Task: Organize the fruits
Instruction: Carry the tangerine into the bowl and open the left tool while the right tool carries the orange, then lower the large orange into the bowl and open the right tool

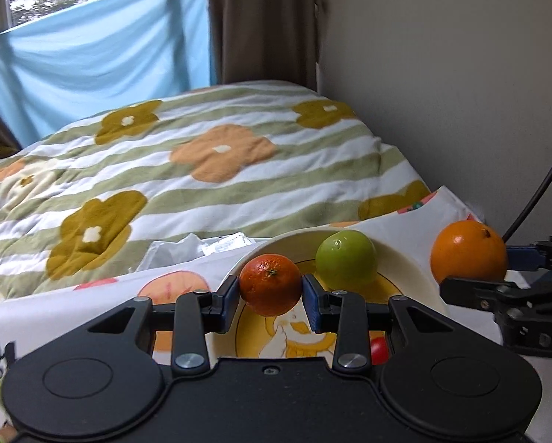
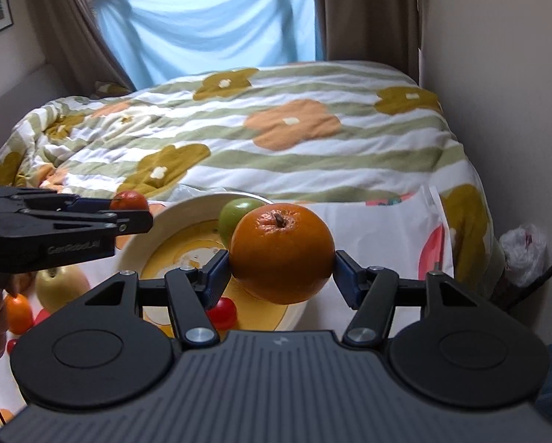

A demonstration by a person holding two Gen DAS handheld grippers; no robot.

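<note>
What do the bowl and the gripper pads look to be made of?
Bowl: probably glazed ceramic or melamine; smooth cream wall with a soft sheen and a printed yellow inside. Pads: blue, matte, likely rubber or soft plastic, pressed against the small orange.

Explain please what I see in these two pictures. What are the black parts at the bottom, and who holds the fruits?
No robot: a person carries a hand-held gripper in each hand, each with its own camera looking along two fingers. The left view shows the left hand-held gripper shut on a small tangerine. The right view shows the right hand-held gripper shut on a bigger orange. Both hang over a cream bowl holding a green fruit and a small red one. More fruit lies beside the bowl. A flowered blanket lies behind.
</note>
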